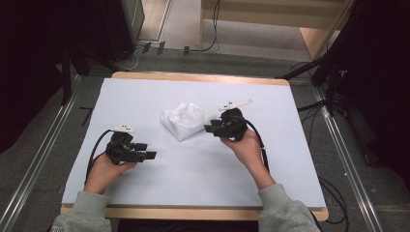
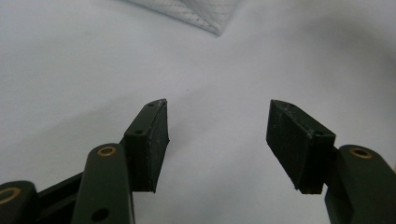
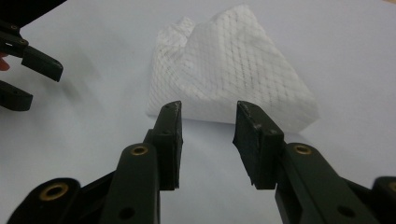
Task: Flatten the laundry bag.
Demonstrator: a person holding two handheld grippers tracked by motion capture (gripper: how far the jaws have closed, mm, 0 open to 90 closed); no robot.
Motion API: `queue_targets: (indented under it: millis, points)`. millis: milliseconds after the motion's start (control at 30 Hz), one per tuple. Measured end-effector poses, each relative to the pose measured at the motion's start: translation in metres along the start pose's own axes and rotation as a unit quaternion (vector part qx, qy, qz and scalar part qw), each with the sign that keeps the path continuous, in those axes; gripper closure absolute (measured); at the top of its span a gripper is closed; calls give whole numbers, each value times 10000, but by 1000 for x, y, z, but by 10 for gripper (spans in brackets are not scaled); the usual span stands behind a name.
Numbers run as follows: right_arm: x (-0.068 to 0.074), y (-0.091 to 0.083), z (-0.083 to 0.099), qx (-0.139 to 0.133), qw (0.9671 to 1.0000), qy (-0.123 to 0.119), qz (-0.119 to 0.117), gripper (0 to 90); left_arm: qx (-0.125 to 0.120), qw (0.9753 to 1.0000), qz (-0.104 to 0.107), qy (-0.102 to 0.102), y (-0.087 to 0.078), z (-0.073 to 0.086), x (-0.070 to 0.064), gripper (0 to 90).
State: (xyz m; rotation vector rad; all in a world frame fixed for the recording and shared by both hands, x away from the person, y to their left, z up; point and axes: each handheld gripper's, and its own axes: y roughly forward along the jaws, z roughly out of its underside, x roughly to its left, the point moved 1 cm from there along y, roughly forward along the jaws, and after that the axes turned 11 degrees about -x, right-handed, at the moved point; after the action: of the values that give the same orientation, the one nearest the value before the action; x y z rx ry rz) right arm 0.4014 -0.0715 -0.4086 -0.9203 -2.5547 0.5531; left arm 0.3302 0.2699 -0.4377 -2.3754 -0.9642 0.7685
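Note:
A white quilted cloth (image 1: 186, 120) lies folded and humped in the middle of the white table cover (image 1: 203, 169). My right gripper (image 1: 209, 128) is just right of it, jaws open and pointing at its near edge; the cloth (image 3: 233, 79) sits right beyond the jaws, and nothing is between the fingertips (image 3: 208, 128). My left gripper (image 1: 149, 151) rests low at the left, open and empty, aimed right across bare cover; a corner of the cloth (image 2: 196, 14) shows at the top past its gap (image 2: 217, 126). The left gripper (image 3: 28, 79) also appears at the far left of the right gripper view.
The table has a wooden rim (image 1: 193, 77) around the white cover. Dark stands and cables (image 1: 333, 77) flank it on the floor, with metal rails (image 1: 43, 150) along both sides. A wooden shelf unit (image 1: 270, 19) stands behind.

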Motion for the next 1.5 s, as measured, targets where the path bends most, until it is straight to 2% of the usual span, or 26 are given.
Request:
queue_targets:
  millis: [67,100,133,267,533,567,800,867,1167,1333,1500]
  points:
    - [1,6,-2,44,10000,-14,-40,636,-4,10000,-19,16,-1,0,1,396]
    - [3,14,-4,134,9998,-124,-46,636,-20,10000,-8,-23,-1,0,2,394]
    - [3,17,-5,152,9998,-137,-46,636,-26,10000,-10,-22,-1,-1,3,393]
    - [7,27,-12,117,9998,-67,-166,639,-68,10000,6,-6,-3,-1,4,393]
    - [9,46,-17,178,9996,-84,-188,644,-93,10000,-23,26,-5,-2,5,393]
    - [11,52,-19,272,9994,-92,-196,645,-102,9999,-25,27,-5,-2,5,393]
    - [18,64,-26,246,9992,-217,-235,648,-116,9999,-9,-1,-6,-2,7,393]
    - [20,72,-28,339,9987,-275,-254,648,-105,9999,-14,0,-7,-3,7,393]
    - [25,89,-35,388,9985,-246,-294,647,-130,9999,-9,1,-6,-3,8,394]
    - [29,102,-37,458,9980,-319,-291,627,-129,9999,-22,4,-7,-3,8,394]
    - [30,117,-38,524,9979,-236,-282,579,-132,9999,-23,-9,-7,-3,9,394]
